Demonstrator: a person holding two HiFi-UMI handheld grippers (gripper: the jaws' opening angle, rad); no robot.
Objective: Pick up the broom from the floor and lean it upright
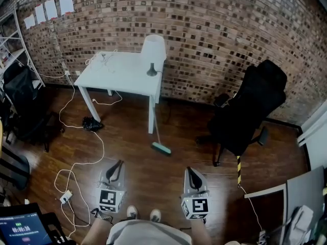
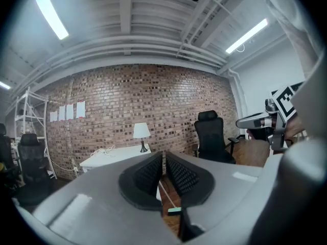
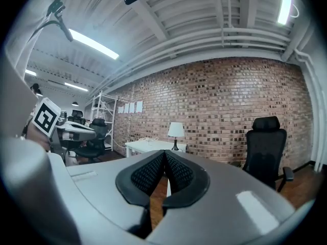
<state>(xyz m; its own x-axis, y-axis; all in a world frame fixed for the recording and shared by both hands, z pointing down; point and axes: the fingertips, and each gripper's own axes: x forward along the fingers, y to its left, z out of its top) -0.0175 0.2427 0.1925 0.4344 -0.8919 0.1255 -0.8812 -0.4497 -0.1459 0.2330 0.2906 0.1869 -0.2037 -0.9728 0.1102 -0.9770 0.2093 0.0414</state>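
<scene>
The broom (image 1: 161, 148) has a teal head on the wooden floor. Its thin pale handle (image 1: 156, 129) slants up against the front right corner of the white table (image 1: 122, 73). Both grippers hover low in front of the person, well short of the broom. The left gripper (image 1: 119, 163) is shut with nothing between its pads. The right gripper (image 1: 190, 170) is also shut and empty. In the left gripper view, the broom's teal head (image 2: 174, 210) shows below the shut left gripper (image 2: 164, 157). In the right gripper view, the right gripper (image 3: 164, 154) hides the broom.
A white lamp (image 1: 153, 52) stands on the table's right end. A black office chair (image 1: 250, 108) is at the right and another chair (image 1: 23, 101) at the left. White cables (image 1: 82, 162) trail over the floor at the left. A brick wall (image 1: 204, 29) closes the back.
</scene>
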